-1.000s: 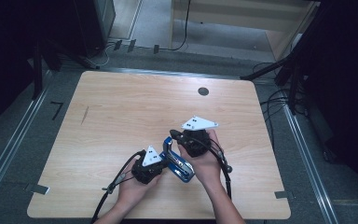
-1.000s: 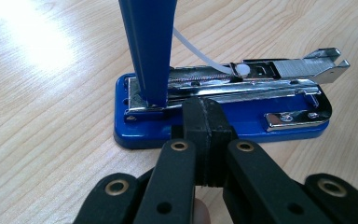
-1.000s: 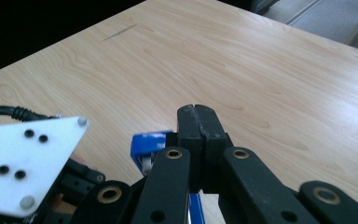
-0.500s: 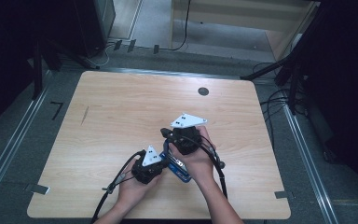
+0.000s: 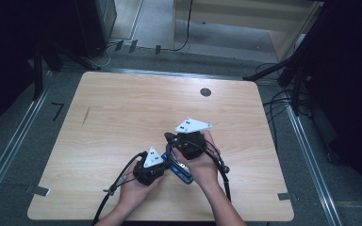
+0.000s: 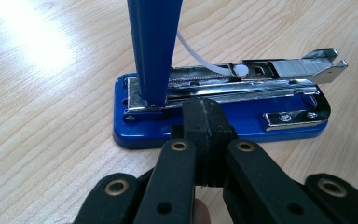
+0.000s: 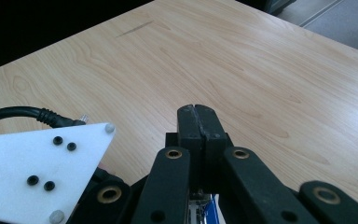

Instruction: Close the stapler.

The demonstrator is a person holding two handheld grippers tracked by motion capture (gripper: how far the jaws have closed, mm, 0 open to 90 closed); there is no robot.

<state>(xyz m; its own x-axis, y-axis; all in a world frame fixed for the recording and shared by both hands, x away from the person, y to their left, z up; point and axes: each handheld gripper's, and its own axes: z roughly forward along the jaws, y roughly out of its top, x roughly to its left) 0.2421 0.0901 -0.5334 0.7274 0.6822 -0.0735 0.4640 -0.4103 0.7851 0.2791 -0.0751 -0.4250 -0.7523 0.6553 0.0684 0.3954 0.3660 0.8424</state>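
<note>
High view: both hands are meeting at the table's (image 5: 122, 108) near edge, the left gripper (image 5: 162, 162) and right gripper (image 5: 172, 139) crowding a blue stapler (image 5: 181, 172) between them.

Left gripper view: the left jaws are pressed together, empty, their tips sitting just short of the stapler's base (image 6: 223, 123) — probably bracing it while its lid (image 6: 154, 46) is standing upright, tray (image 6: 261, 77) exposed.

Right gripper view: the right gripper's (image 7: 198, 122) jaws are closed on nothing too, pointing out over bare wood, the stapler just beneath them.

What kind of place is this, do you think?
Probably a lab or recording workspace: a bare wooden table on a grey floor, cables trailing beside it, dark equipment stands around, and an opened blue stapler being worked on.
</note>
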